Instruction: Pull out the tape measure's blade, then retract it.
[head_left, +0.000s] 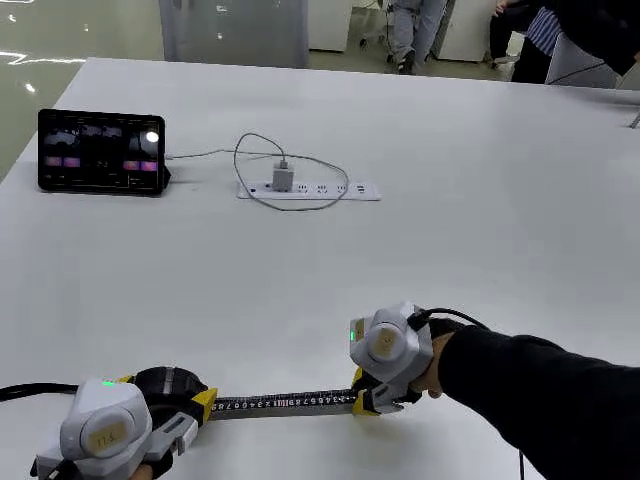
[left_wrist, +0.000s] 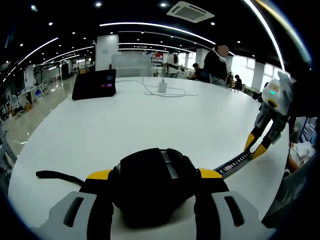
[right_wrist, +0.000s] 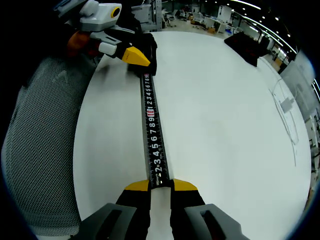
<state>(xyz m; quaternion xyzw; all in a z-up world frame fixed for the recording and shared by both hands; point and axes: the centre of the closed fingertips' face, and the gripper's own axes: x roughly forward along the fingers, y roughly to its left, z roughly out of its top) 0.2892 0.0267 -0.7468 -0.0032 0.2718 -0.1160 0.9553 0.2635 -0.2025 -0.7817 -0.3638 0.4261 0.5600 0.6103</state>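
Nearest the headset, the left gripper (left_wrist: 154, 175) sat at the near left edge, its jaws clenched around the black tape measure (head_left: 172, 388), which rested on the surface with a dark strap trailing off to the left. Under everything spread the white desk (head_left: 420, 250), bare across most of its middle. To the right, the right gripper (right_wrist: 160, 185) lay low over the desk, a dark sleeve behind it, its jaws grasping the free end of the blade (head_left: 285, 403). That blade ran flat along the desk from the tape measure to the right gripper, its numerals facing up. Far back on the left stood a dark tablet (head_left: 101, 151) with a lit screen. Right of it lay a white power strip (head_left: 320, 189), with a small charger (head_left: 283, 179) plugged in and a thin cable (head_left: 250, 150) looping around it.
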